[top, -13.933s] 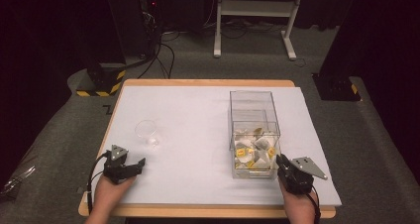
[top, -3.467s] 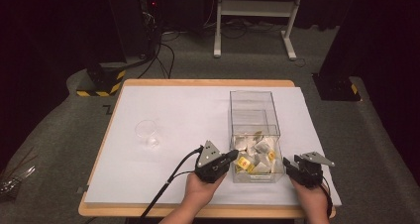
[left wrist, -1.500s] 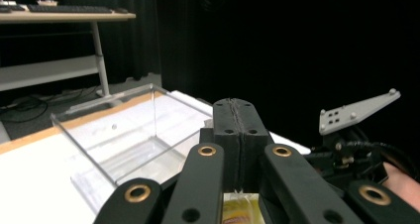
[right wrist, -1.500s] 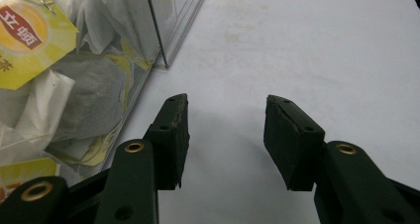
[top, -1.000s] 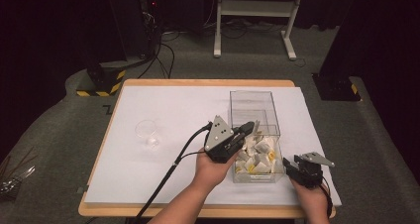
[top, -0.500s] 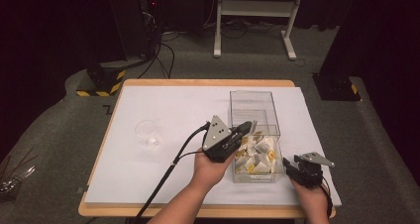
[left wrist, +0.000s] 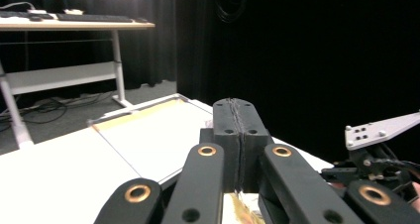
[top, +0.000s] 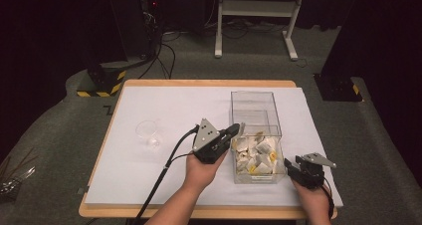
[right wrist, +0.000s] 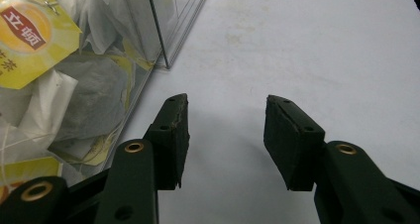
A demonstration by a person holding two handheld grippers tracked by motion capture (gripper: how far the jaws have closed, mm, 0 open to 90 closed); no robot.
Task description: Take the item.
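— Clear plastic, that box (top: 256, 135); where does it sit against the two grippers?

— It stands on the white table cover (top: 149, 170), right of centre. Its near half is heaped with tea bags (top: 256, 153); its far half looks bare. The left gripper (top: 234, 131) is lifted at the box's left wall, its tip at the rim and above the heap. The right gripper (top: 288, 166) rests low on the cover, just beside the box's near right corner.

— And the jaws?

— In the left gripper view the left gripper (left wrist: 238, 135) has its two black jaws pressed flat together. A scrap of something pale and yellowish shows below them, but I cannot tell whether they pinch it. In the right gripper view the right gripper (right wrist: 225, 135) is spread wide with bare white cover between the jaws, and the box wall with the tea bags (right wrist: 54, 85) behind it lies just to the left of its left jaw.

— Any room to move?

— Plenty to the left: the cover is open between the box and a small clear cup (top: 148, 132), which stands well apart. Right of the box only a narrow strip of cover runs to the table's edge, and the right gripper sits near the front edge. The box's walls rise around the heap, so the way in is from above.
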